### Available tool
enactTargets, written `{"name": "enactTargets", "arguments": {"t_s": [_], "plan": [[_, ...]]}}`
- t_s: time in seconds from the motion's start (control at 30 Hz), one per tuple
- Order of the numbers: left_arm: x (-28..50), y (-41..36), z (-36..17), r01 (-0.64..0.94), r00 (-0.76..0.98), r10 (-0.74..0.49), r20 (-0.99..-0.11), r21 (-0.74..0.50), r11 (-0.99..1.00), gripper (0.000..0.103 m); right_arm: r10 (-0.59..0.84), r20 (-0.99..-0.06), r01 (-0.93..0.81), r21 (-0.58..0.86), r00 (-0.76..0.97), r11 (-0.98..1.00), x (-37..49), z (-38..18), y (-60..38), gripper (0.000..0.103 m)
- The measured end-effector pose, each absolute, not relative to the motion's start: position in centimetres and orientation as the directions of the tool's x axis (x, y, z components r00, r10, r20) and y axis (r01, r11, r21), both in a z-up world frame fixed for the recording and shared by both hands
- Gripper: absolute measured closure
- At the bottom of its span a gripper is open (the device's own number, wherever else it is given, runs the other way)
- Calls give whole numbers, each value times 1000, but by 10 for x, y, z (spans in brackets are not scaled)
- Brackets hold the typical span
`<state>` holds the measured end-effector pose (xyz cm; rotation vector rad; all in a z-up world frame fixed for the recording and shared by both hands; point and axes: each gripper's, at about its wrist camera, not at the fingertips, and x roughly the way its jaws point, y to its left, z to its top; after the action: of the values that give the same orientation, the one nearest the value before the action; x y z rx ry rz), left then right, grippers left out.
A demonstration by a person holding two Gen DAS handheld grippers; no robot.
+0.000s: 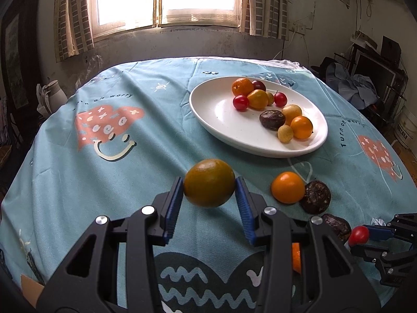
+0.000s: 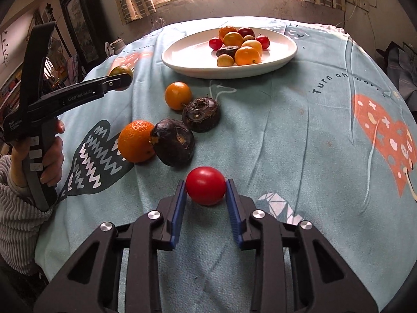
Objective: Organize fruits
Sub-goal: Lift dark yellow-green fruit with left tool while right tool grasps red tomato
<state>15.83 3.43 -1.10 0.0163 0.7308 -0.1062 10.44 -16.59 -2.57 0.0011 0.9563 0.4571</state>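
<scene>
My left gripper [image 1: 209,186] is shut on a greenish-orange citrus fruit [image 1: 209,182], held above the cloth; the right wrist view shows this gripper [image 2: 121,79] and its fruit [image 2: 120,71] at the left. My right gripper [image 2: 206,191] is shut on a red cherry tomato [image 2: 206,189] low over the cloth, and appears again [image 1: 365,234] at the lower right of the left wrist view. A white oval plate [image 1: 216,109] [image 2: 187,54] further back holds several small fruits. On the cloth lie two oranges [image 2: 178,95] [image 2: 135,140] and two dark wrinkled fruits [image 2: 200,114] [image 2: 173,142].
A teal patterned cloth [image 2: 299,143] covers the round table. A person's hand and ribbed sleeve [image 2: 15,195] hold the left gripper's handle. A window with curtains [image 1: 166,0] is behind the table, and cluttered furniture [image 1: 370,78] stands at the right.
</scene>
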Motion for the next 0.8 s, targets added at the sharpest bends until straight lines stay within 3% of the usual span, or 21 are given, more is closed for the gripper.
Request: {"name": "enactTargets", "arguments": {"t_s": [0.13,0.37,0.43,0.53,0.8], "plan": [[158,32,-13,116,737,-96,-670,-15,993,67,412,-767,-371,244,492,896,103,-23,-173,73],[161,29,-8,148,729,-140,-671,-45,988,68,415,-688,-339,253,596,906,103,22,-199,72],[161,29,-13,150,709,-139,-692,-45,988,68,424,-672,-334,268,607,903,105,28,-204,72],[162,26,-19,142,702,-111,-703,-14,990,57,442,-667,-329,298,600,896,107,22,-207,72],[175,5,-28,175,711,-70,-700,80,981,57,485,-670,-287,392,562,874,122,-5,-216,73]]}}
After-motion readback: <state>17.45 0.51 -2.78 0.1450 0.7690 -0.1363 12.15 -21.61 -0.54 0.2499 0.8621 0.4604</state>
